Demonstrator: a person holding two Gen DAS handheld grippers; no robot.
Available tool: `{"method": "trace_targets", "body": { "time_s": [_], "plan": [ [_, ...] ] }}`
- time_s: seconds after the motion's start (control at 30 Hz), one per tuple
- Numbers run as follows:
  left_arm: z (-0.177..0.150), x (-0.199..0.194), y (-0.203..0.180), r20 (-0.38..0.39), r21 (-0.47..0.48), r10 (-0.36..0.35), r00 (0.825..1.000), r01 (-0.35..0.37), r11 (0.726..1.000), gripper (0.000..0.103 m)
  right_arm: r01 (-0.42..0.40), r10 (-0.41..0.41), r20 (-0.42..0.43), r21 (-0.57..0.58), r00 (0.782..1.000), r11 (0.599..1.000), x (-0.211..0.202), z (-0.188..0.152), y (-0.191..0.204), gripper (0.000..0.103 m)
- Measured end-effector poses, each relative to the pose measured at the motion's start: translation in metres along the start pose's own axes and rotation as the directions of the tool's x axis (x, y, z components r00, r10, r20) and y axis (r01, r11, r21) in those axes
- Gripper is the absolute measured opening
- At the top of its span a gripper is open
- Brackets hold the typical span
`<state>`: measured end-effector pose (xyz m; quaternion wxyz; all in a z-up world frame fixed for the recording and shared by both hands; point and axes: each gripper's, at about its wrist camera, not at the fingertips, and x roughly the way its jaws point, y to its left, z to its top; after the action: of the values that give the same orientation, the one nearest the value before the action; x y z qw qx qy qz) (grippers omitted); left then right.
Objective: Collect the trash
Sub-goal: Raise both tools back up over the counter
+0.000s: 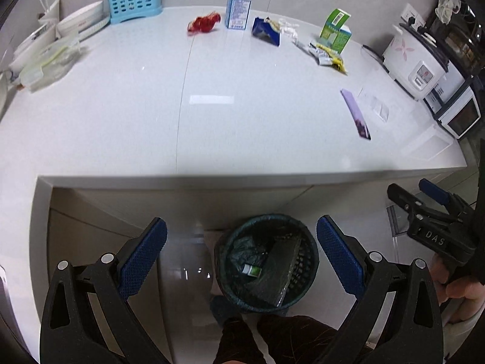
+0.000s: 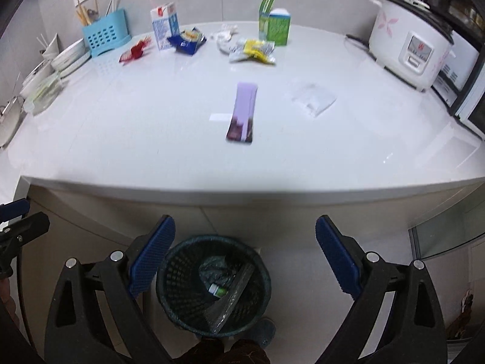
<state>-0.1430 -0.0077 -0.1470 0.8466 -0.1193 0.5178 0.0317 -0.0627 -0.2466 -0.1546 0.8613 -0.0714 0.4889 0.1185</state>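
Observation:
A dark mesh bin (image 1: 266,261) (image 2: 213,285) stands on the floor below the counter edge and holds a flat dark package and a small green-white item. On the white counter (image 2: 151,139) lie a purple wrapper (image 2: 242,112) (image 1: 356,113), a clear plastic bag (image 2: 313,98), a red wrapper (image 1: 203,23) (image 2: 135,50), a blue packet (image 1: 266,31) (image 2: 186,41), a yellow-silver wrapper (image 2: 254,50) (image 1: 329,56), a blue-white carton (image 1: 239,7) (image 2: 164,25) and a green carton (image 1: 336,32) (image 2: 274,21). My left gripper (image 1: 241,248) and my right gripper (image 2: 245,250) are open and empty above the bin.
A blue utensil rack (image 2: 103,35) and stacked plates (image 2: 68,56) stand at the back left. A white rice cooker (image 2: 407,44) and a microwave (image 1: 460,115) stand at the right. The right gripper also shows in the left wrist view (image 1: 409,195).

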Motion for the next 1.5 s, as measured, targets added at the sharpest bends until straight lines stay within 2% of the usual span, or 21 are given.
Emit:
{"method": "trace_targets", "body": {
  "time_s": [0.3,0.43,0.7,1.07,1.23,1.5],
  "plan": [
    [0.049,0.0,-0.01,0.026,-0.012,0.01,1.0,-0.009,1.0,0.097,0.04,-0.04,0.008,0.047,0.999,0.998,-0.005,0.059,-0.049,0.09],
    [0.075,0.003,-0.017,0.045,-0.014,0.036,0.998,-0.035,0.999,0.097,0.026,-0.026,0.009,0.034,1.0,0.999,0.006,0.086,-0.064,0.09],
    [0.126,0.023,-0.018,0.039,-0.085,0.068,0.997,-0.065,0.994,0.097,-0.023,0.022,-0.013,-0.039,1.0,0.999,0.042,0.126,-0.087,0.09],
    [0.176,0.044,-0.006,0.026,-0.189,0.125,0.992,-0.118,0.975,0.097,-0.088,0.077,-0.074,-0.151,0.994,0.985,0.081,0.154,-0.106,0.09],
    [0.201,0.055,0.0,0.024,-0.184,0.132,0.991,-0.125,0.975,0.097,-0.103,0.088,-0.081,-0.203,0.993,0.974,0.087,0.159,-0.107,0.09],
    [0.252,0.094,0.025,0.009,-0.18,0.138,0.99,-0.134,0.974,0.097,-0.101,0.073,-0.119,-0.251,0.99,0.963,0.097,0.16,-0.107,0.09]
  ]
}}
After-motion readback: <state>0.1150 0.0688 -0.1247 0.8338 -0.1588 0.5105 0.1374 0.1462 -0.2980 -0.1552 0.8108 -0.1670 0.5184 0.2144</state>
